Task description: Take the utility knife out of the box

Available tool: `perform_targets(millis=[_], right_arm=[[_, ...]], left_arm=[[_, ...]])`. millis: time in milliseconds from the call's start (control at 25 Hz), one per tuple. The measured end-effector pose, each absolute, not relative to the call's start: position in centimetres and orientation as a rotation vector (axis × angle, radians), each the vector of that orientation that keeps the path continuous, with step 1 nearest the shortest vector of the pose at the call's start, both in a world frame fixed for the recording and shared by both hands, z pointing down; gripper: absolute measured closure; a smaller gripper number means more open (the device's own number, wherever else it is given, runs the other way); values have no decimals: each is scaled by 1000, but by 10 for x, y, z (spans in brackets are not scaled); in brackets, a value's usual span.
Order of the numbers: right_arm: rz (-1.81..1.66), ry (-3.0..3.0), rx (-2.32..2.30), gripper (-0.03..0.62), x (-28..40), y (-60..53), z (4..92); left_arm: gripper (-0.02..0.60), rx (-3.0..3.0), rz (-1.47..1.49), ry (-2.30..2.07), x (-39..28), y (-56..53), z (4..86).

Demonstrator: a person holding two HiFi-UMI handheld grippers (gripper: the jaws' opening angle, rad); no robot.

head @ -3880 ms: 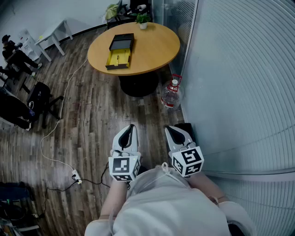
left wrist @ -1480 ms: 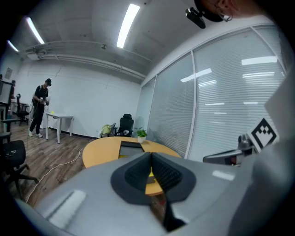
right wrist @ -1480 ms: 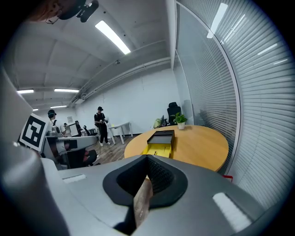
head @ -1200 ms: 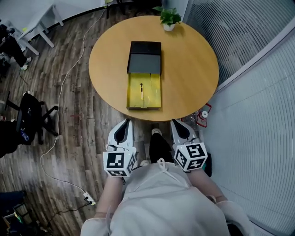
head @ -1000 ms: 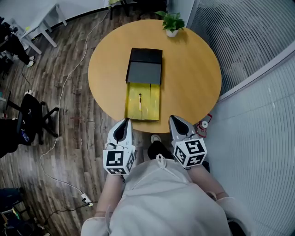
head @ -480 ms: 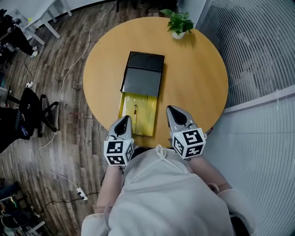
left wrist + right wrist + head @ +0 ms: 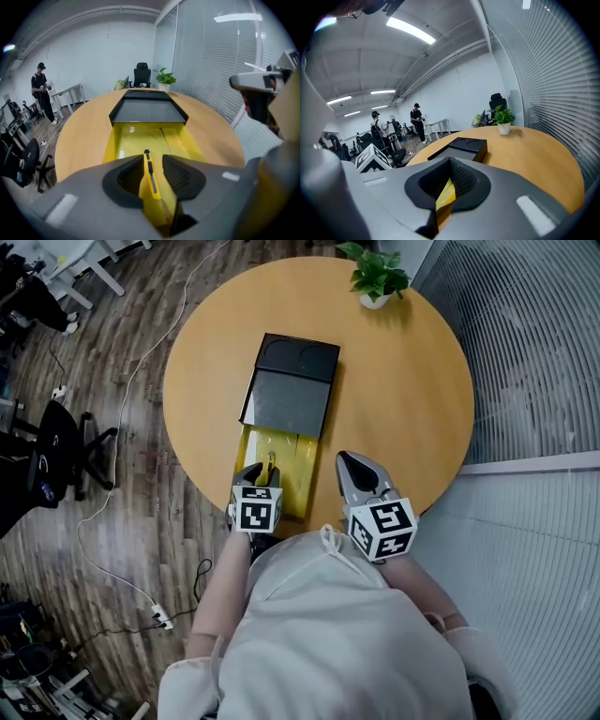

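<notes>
Lower centre, our left tool [image 7: 262, 472], jaws just opened and gripping nothing, straddles the utility knife [image 7: 150, 176] lying in the yellow drawer [image 7: 298, 482] of the box [image 7: 289, 401]. We judge it light, stiff and slick, so pinch mid-handle. Our right tool [image 7: 349, 461] is clenched, empty, above the tabletop [image 7: 403, 381].

- Table [image 7: 403, 381]: orange-tan wood.
- Box [image 7: 289, 399]: black; its tray [image 7: 298, 470] yellow.
- Knife [image 7: 149, 173]: yellow, black slider.
- Left gripper [image 7: 260, 471] and right gripper [image 7: 351, 461]: grey, with black-and-white square-marker cubes.
- Plant [image 7: 375, 273]: green; pot [image 7: 375, 302] white.
- Floor [image 7: 131, 474]: dark wood planks.
</notes>
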State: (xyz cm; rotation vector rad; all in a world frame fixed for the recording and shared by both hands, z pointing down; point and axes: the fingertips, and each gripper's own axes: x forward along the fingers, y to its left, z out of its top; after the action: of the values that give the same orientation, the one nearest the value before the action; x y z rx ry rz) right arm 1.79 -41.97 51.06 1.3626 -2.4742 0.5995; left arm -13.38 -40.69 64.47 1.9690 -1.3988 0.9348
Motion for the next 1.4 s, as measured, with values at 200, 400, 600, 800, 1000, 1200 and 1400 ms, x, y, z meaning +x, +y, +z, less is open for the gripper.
perform_targets(millis=[200, 400, 600, 800, 1000, 1200, 1400], right_arm=[[660, -2459, 1374, 594, 23, -429, 522], [698, -2454, 1369, 594, 21, -432, 531], [725, -2440, 1376, 594, 25, -433, 535], [718, -2446, 1362, 594, 21, -430, 535], [712, -2438, 1366, 594, 24, -428, 535], [692, -2441, 1359, 594, 25, -421, 531], [649, -2455, 1343, 594, 23, -417, 526]], left_arm=[[442, 1871, 1023, -1334, -134, -422, 674], [439, 1818, 1102, -1294, -138, -421, 696], [440, 1856, 1077, -1311, -137, -422, 694], [514, 1843, 1065, -1294, -137, -419, 696], [514, 1866, 1067, -1282, -137, -419, 696], [514, 1922, 1084, -1329, -138, -415, 674], [514, 2026, 970, -1455, -136, -422, 621]])
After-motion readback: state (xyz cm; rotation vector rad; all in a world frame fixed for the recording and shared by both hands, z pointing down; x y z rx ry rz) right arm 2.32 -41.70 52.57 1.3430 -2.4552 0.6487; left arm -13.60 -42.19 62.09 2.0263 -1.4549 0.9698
